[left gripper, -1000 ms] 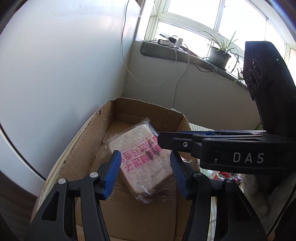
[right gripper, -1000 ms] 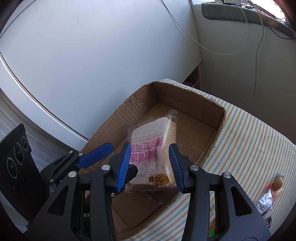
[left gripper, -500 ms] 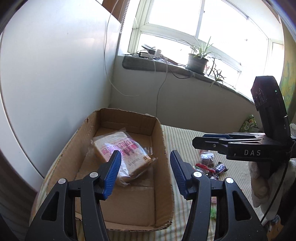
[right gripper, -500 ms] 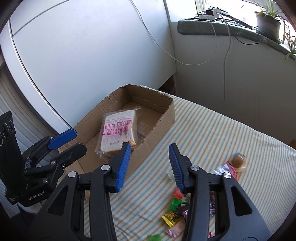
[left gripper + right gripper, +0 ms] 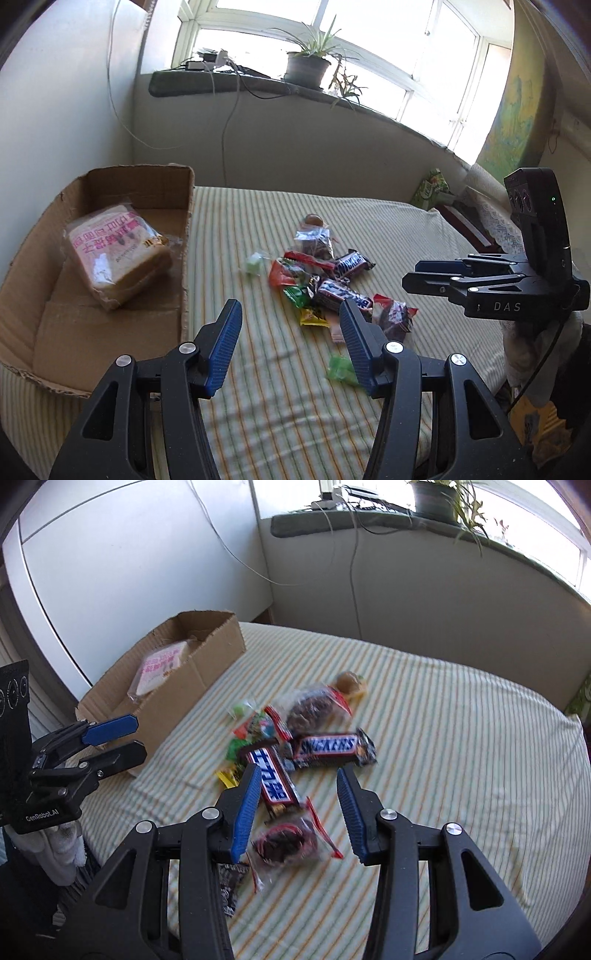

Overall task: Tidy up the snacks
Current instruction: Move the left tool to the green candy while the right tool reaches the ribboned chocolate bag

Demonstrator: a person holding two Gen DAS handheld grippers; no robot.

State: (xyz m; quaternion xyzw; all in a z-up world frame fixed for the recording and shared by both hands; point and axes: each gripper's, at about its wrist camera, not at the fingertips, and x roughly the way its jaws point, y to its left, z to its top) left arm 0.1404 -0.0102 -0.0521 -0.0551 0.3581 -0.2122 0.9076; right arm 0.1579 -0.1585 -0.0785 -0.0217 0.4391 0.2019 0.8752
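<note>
A bagged loaf of bread point(image 5: 118, 254) point(image 5: 159, 666) lies inside the open cardboard box point(image 5: 188, 229) point(image 5: 207, 664) at the left. To the right of the box, a loose pile of snacks sits on the striped cloth: two Snickers bars point(image 5: 328, 747) point(image 5: 271, 775) point(image 5: 351, 264), a bagged dark pastry point(image 5: 284, 843) point(image 5: 393, 315), a second bagged pastry point(image 5: 314, 709), a small round bun point(image 5: 349, 681) and several small candies. My left gripper point(image 5: 290, 325) point(image 5: 135, 736) is open and empty near the box's right wall. My right gripper point(image 5: 298, 786) point(image 5: 410, 278) hovers open above the pile, holding nothing.
A yellow-and-green striped cloth point(image 5: 461, 738) covers the table. Behind it are a low wall and a windowsill with a potted plant point(image 5: 308, 66) and hanging cables point(image 5: 225, 122). A green box point(image 5: 430, 186) stands at the far right. A white panel point(image 5: 129, 565) rises behind the cardboard box.
Both grippers have swung right, away from the box and out over the snack pile. The bread stays in the box. Neither gripper's opening has changed.
</note>
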